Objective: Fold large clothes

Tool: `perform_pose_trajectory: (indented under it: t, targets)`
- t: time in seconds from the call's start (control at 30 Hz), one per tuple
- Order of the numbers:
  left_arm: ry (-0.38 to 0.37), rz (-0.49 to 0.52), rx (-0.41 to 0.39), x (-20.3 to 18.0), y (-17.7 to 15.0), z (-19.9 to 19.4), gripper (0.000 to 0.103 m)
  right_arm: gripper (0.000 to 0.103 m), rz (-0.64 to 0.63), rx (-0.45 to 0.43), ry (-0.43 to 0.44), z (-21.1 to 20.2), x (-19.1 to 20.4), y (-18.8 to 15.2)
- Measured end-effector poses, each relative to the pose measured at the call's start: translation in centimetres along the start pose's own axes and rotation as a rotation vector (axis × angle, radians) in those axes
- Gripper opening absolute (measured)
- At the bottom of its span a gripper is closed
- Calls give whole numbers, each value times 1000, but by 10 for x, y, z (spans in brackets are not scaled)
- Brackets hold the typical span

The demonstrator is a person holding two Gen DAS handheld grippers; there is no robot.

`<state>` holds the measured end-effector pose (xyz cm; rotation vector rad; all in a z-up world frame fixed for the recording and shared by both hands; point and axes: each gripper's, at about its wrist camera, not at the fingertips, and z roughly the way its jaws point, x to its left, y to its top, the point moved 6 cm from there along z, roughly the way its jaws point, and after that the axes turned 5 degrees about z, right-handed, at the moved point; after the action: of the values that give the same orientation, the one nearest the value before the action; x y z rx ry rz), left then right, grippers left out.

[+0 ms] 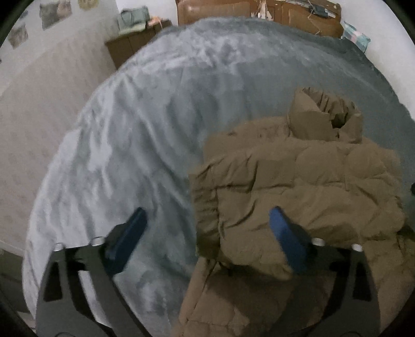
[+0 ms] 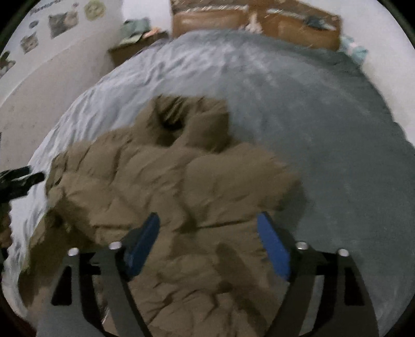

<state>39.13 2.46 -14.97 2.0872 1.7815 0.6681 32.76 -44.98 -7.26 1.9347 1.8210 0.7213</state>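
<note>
A brown quilted puffer jacket (image 1: 298, 181) lies partly folded on a grey-blue bed cover (image 1: 142, 129), its collar (image 1: 326, 116) at the far end. My left gripper (image 1: 207, 217) is open and empty above the jacket's left edge, where a folded sleeve (image 1: 207, 202) lies. In the right wrist view the jacket (image 2: 168, 186) fills the lower left, collar (image 2: 179, 121) away from me. My right gripper (image 2: 207, 220) is open and empty above the jacket's lower part. Part of the left gripper (image 2: 18, 178) shows at the left edge.
The bed cover (image 2: 324, 129) spreads wide to the right of the jacket. A brown headboard (image 1: 259, 13) stands at the far end. A dark nightstand (image 1: 132, 44) with folded items stands at the far left by a white wall (image 1: 39, 116) with pictures.
</note>
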Motion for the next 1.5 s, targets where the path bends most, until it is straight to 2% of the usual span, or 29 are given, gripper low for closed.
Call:
perform_pose_trajectory:
  t: [0.13,0.27,0.3,0.33,0.37,0.4,0.43,0.5,0.67,0.77,1.0,1.23,1.5]
  targets:
    - [48,58,-50,-18,3,-5,98,87,-38,-44,-47,3,7,-10]
    - [-4,91,-57,-39,4,3,94,86,-64,-86,-54,8,15,-17]
    - [-20,108,-58,-43,3,4,86,82,-49,-82,-30,11,15,-18]
    - [-22,117,-59,-40,1,3,77,68,-39,-79,-11,14,16,-18]
    - [-15,125,-51,-42,1,6,72,58,-26,-61,-3,20,14,-19]
    - [-21,125,-36,-43,1,11,58,37,-16,-46,0,24,12,-20]
    - [-51,114,-15,-43,0,18,32,20,-1,-28,13,30,10,-22]
    - [-74,84,31,-44,1,33,6,19,32,2,47,40,6,-25]
    - [-63,55,99,-41,-6,61,0,18,-6,68,5,63,7,-36]
    - [-30,87,124,-44,-8,79,0,18,-1,119,-15,84,4,-38]
    - [-17,134,169,-56,-1,109,0,17,18,178,-36,113,4,-37]
    - [-15,149,195,-60,4,127,0,15,51,210,-21,132,-1,-39]
    - [-58,126,216,-47,-7,130,0,15,15,212,-64,136,8,-42]
